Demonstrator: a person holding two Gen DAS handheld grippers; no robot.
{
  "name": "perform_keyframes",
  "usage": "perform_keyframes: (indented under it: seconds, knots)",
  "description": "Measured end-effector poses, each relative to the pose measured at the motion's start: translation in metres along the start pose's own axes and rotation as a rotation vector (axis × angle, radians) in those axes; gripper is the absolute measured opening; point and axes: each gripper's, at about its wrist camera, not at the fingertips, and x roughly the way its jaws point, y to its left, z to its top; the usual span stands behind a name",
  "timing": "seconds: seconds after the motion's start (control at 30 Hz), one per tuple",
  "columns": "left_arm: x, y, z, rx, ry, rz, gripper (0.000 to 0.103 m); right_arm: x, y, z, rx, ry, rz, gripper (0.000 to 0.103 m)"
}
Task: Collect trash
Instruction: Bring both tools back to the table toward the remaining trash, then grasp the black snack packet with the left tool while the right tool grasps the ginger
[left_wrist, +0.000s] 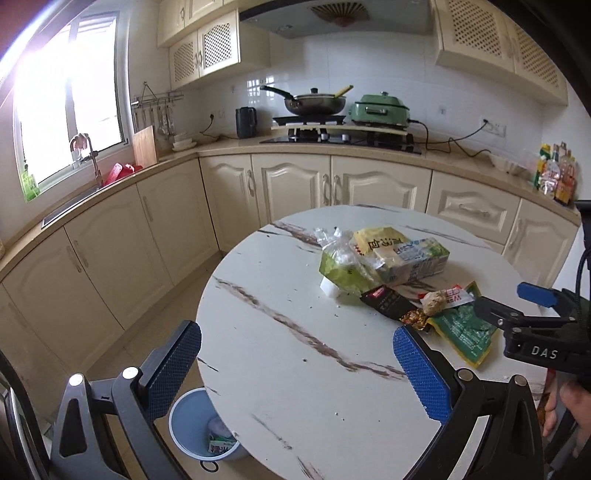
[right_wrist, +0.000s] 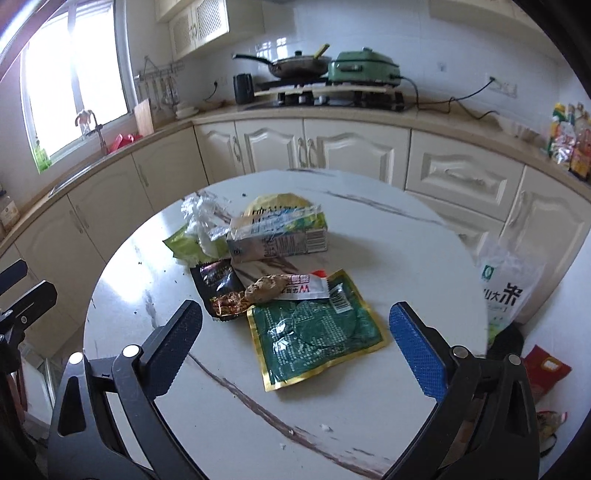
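A heap of trash lies on the round marble table (left_wrist: 295, 369): a green foil packet (right_wrist: 314, 328) (left_wrist: 465, 328), a black wrapper (right_wrist: 218, 280) (left_wrist: 384, 301), a red-and-white sachet (right_wrist: 306, 288), a milk carton (right_wrist: 280, 240) (left_wrist: 413, 262), a light green bag (left_wrist: 343, 269) and crumpled clear plastic (right_wrist: 201, 218). My left gripper (left_wrist: 295, 369) is open and empty over the table's near left. My right gripper (right_wrist: 295, 343) is open, with the green packet between its fingers, and shows at the right of the left wrist view (left_wrist: 517, 314).
A blue bin (left_wrist: 199, 424) with a carton inside stands on the floor under the table's left edge. A white rice bag (right_wrist: 506, 288) and a red packet (right_wrist: 546, 369) sit right of the table. Cream cabinets and a counter with stove ring the room.
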Motion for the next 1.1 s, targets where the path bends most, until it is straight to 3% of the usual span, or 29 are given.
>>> perform_keyframes:
  seconds: [0.2, 0.4, 0.6, 0.9, 1.1]
  knots:
    - [0.044, 0.008, 0.017, -0.024, 0.057, -0.003, 0.102, 0.059, 0.015, 0.012, -0.059, 0.106, 0.040, 0.062]
    - [0.081, 0.006, 0.026, -0.039, 0.103, -0.025, 0.102, 0.086, 0.010, 0.009, -0.043, 0.173, 0.049, 0.043]
    - [0.110, -0.006, 0.037, -0.059, 0.146, -0.084, 0.102, 0.088, 0.005, 0.008, -0.060, 0.176, 0.083, 0.037]
    - [0.165, -0.035, 0.061, -0.100, 0.266, -0.171, 0.100, 0.058, -0.023, 0.011, -0.017, 0.095, 0.093, 0.036]
    - [0.202, -0.053, 0.074, -0.102, 0.330, -0.137, 0.099, 0.041, -0.040, 0.009, 0.000, 0.067, 0.093, 0.036]
